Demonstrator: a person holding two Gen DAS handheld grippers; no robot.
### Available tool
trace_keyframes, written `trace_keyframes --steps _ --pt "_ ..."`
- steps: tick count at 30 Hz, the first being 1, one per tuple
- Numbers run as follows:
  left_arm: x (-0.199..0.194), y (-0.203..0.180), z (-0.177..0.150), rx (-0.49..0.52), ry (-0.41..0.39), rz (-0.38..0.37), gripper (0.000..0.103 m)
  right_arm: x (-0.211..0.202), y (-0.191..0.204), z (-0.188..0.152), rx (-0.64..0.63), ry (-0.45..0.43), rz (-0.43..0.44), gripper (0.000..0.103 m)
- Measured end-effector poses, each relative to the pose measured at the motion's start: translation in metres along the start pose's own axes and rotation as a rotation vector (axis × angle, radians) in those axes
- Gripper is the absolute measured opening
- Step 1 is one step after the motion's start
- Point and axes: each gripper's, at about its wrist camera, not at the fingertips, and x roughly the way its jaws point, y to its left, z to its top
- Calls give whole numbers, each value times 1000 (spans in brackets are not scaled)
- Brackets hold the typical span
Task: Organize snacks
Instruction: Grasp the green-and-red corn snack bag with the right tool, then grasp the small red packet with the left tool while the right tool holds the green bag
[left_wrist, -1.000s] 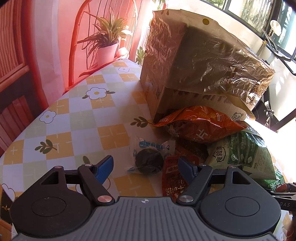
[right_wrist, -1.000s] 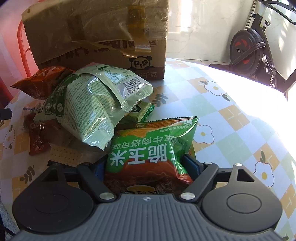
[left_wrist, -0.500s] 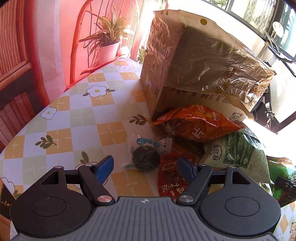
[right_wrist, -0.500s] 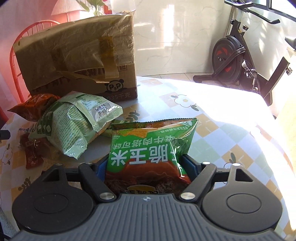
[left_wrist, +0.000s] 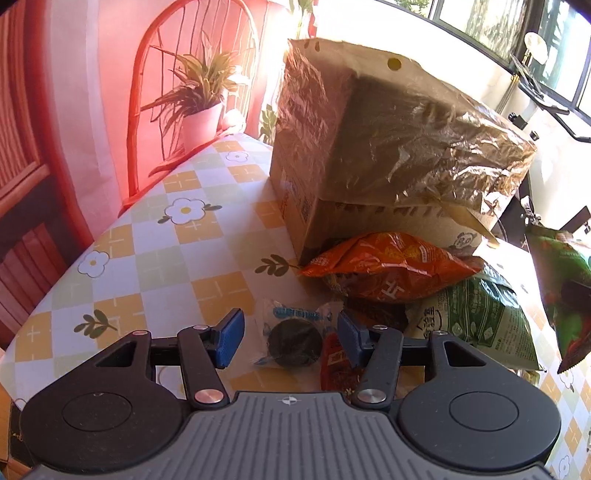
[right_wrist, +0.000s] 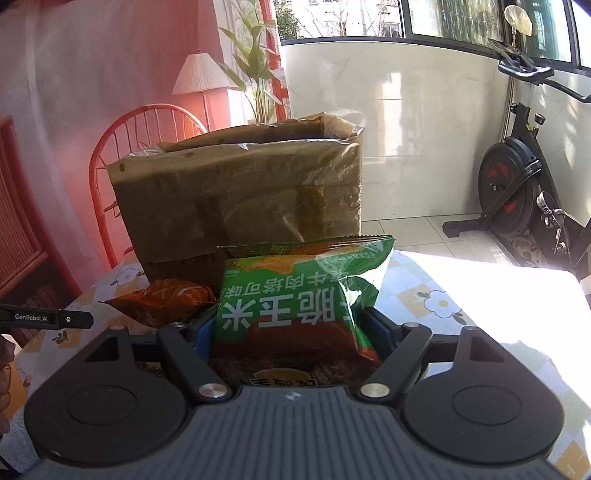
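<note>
My right gripper (right_wrist: 290, 326) is shut on a green corn-snack bag (right_wrist: 295, 295) and holds it up in front of the cardboard box (right_wrist: 240, 199), whose top is open. The same bag shows at the right edge of the left wrist view (left_wrist: 565, 291). My left gripper (left_wrist: 290, 334) is open and empty, low over a small clear packet with a dark round cookie (left_wrist: 293, 341). An orange bag (left_wrist: 388, 266), a pale green bag (left_wrist: 480, 321) and a red packet (left_wrist: 334, 365) lie by the box (left_wrist: 369, 147).
The table has a flowered check cloth (left_wrist: 147, 258). A red chair (right_wrist: 129, 155) and a potted plant (left_wrist: 199, 110) stand behind it. An exercise bike (right_wrist: 517, 184) stands on the floor at the right. The left gripper's edge shows in the right wrist view (right_wrist: 44, 318).
My right gripper has lifted the green bag off the table up to box height. My left gripper has drawn back slightly and stays open.
</note>
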Motion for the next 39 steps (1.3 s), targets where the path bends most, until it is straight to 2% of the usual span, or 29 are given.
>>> trace_keyframes --steps 2,3,4,7,11,16,19,29,30,32,34,36,39 --pt "11 -11 -14 28 12 -53 68 7 8 -3 -9 9 14 80" --pt "20 -18 -21 44 37 -59 79 9 10 -5 -16 17 23 80" --pt "26 -23 -26 55 48 -48 80 11 12 -6 -22 23 27 80" --pt "38 -36 -31 84 57 -31 80 13 9 -10 -23 39 29 80" --pt "49 -38 -32 63 73 -46 83 14 5 -11 -15 40 22 80" --pt "59 -43 -40 47 62 9 84 15 7 -11 -16 42 23 80" --pt "67 -42 -43 36 86 9 83 16 7 -11 -19 44 26 80" --pt "71 -63 -58 148 40 92 85 16 7 -12 -20 50 26 80" --pt "70 -63 -59 142 40 90 83 16 7 -12 -17 50 26 80" --pt "66 -61 -59 142 32 92 69 16 6 -13 -13 50 27 80" --pt "61 -55 -58 123 30 81 34 16 5 -13 -12 50 28 80" --pt "58 -44 -55 97 38 59 13 16 5 -12 -10 50 28 80" --pt "54 -27 -50 36 46 8 14 16 5 -12 -11 47 28 80"
